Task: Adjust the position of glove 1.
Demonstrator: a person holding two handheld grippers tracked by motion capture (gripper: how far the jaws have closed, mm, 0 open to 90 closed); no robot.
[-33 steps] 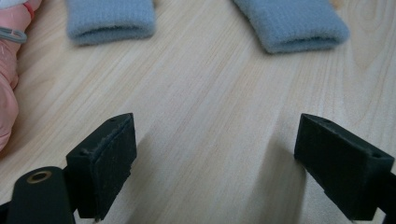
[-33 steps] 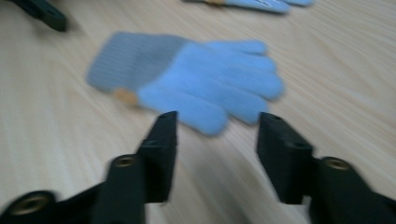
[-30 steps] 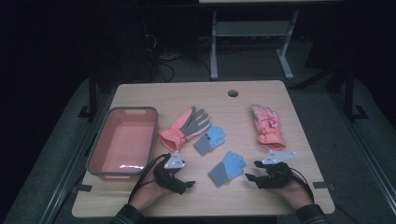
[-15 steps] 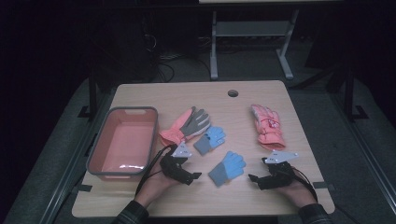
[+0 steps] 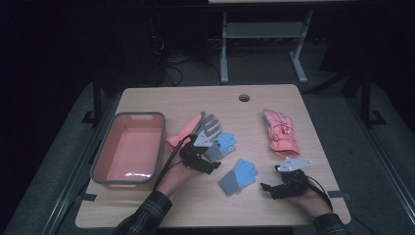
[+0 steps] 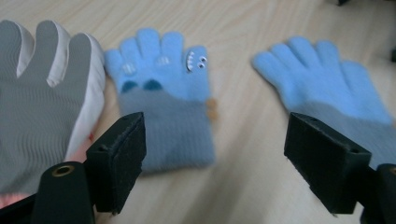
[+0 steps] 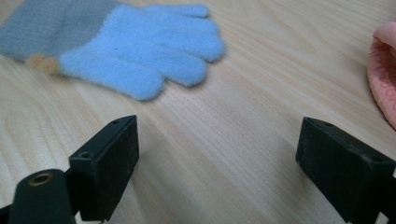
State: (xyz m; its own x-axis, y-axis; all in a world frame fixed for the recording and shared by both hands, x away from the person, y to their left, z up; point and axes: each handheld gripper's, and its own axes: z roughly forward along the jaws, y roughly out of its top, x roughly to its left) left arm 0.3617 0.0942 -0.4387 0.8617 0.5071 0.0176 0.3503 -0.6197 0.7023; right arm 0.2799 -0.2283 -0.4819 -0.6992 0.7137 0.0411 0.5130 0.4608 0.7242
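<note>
A dim lab: lone wooden table [image 5: 161, 98], cables on grey floor [image 5: 195, 63], metal stand [image 5: 259, 34] behind.

Left hand-held gripper [image 5: 211, 155] closing slightly, right hand-held gripper [image 5: 266, 188] gaping.

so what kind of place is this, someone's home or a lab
Most likely a lab or recording room rather than a home. A pale wooden table stands alone on grey floor mats in a darkened space, cables lie loose on the floor behind it, and a metal-framed bench stands further back.
</note>
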